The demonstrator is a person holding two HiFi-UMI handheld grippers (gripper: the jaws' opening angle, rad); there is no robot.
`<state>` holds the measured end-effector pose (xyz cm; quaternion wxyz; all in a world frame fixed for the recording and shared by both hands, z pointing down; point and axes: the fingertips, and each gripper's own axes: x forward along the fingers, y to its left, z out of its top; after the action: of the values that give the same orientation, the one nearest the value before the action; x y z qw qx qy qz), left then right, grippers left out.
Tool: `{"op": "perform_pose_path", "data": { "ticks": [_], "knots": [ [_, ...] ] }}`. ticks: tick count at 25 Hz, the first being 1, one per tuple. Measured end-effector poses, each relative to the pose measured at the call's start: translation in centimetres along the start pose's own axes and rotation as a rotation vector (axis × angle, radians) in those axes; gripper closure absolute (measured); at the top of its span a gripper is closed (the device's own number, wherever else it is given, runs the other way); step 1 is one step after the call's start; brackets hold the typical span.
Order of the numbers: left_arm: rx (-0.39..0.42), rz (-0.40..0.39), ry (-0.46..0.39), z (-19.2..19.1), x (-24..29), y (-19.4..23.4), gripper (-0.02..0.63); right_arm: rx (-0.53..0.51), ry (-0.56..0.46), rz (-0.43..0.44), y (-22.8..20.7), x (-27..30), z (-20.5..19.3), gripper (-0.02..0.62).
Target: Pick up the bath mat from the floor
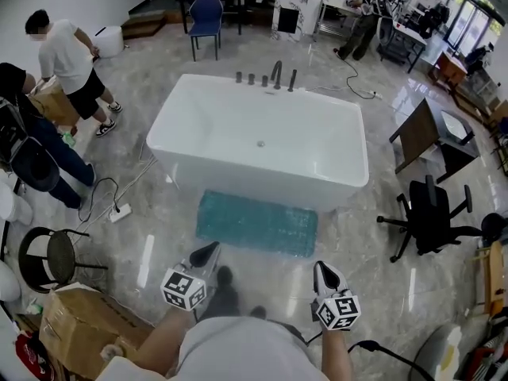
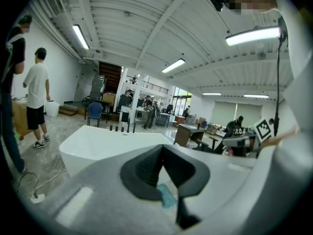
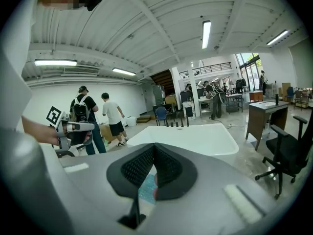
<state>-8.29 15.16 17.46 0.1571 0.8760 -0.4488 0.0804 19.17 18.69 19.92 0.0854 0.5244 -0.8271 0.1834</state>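
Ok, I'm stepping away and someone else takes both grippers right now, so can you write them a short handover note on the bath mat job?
Left gripper: jaws shut, empty, short of the mat's near edge.
Right gripper: jaws shut, empty, alongside the left one and also short of the mat.
Bath mat: teal, lying flat on the floor directly in front of the white bathtub, ahead of both grippers.
Done: nothing gripped; the mat is not yet lifted.
Left: open the jaws, reach the mat's near edge, grip it and lift it off the floor.
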Motion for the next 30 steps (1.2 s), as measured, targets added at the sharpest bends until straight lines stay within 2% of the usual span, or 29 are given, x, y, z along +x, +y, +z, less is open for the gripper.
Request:
{"op": "perform_pose_path", "data": {
  "ticks": [10,18,23,30],
  "knots": [
    [-0.006,-0.006,0.064,1.3,5.8,9.6,0.603,0.02,0.047,-0.038,-0.1,9.3,1.6,0.591],
    [-0.037,-0.034,0.088,1.5,8.6,17.9,0.603,0.018,0.087,-0.055,2.6,17.7,2.4,0.591],
    [-0.094,-0.074,0.076,1.9,10.2,21.3,0.603,0.031,0.117,-0.062,3.8,21.9,2.5,0.591],
    [-0.068,-0.089,0.089,1.3,11.4,24.2,0.604,0.034,0.147,-0.055,5.5,25.7,2.0,0.591]
  ]
}}
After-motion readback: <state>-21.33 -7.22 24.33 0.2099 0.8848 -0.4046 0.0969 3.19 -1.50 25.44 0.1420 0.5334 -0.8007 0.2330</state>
